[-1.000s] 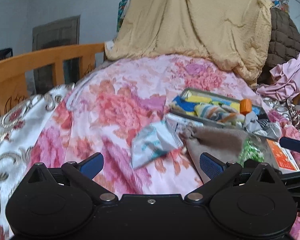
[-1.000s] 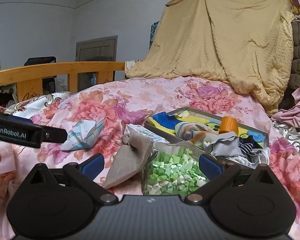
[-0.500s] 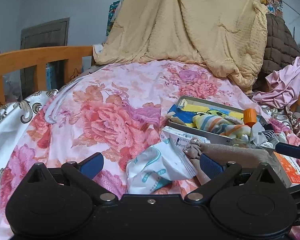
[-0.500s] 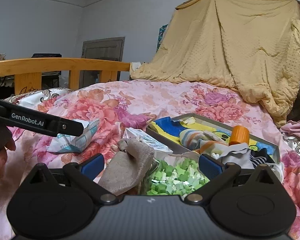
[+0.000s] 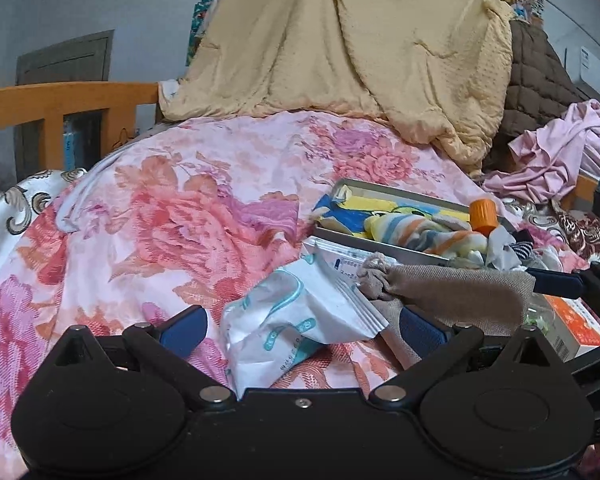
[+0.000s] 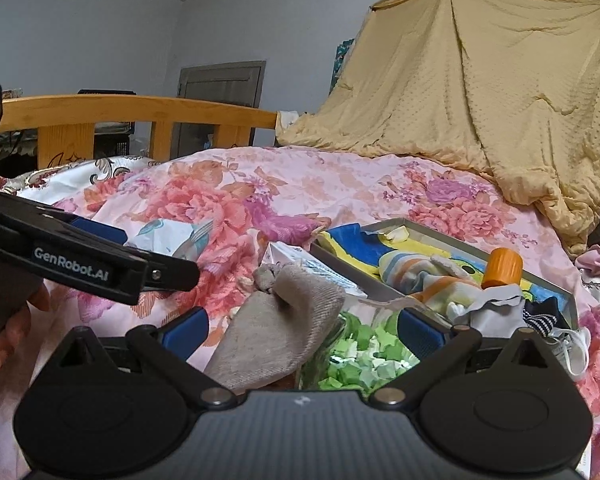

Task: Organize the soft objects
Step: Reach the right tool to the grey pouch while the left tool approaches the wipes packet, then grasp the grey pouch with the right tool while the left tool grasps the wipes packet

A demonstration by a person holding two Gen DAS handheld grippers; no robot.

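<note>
Black hand-held gripper (image 5: 301, 326); blue pads (image 5: 184, 326).

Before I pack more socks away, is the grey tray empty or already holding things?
Already holding things: the tray has a striped sock and an orange cap lying inside it.

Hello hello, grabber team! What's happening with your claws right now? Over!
Left gripper open around white packet. Right gripper open over brown pouch and green-bits bag. Tray already crowded.

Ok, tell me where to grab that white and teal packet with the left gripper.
Probably grip the white and teal packet across its puffed middle, straight ahead: it lies between the open fingers of the left gripper. Its flat crimped end points right, against the brown pouch.
</note>
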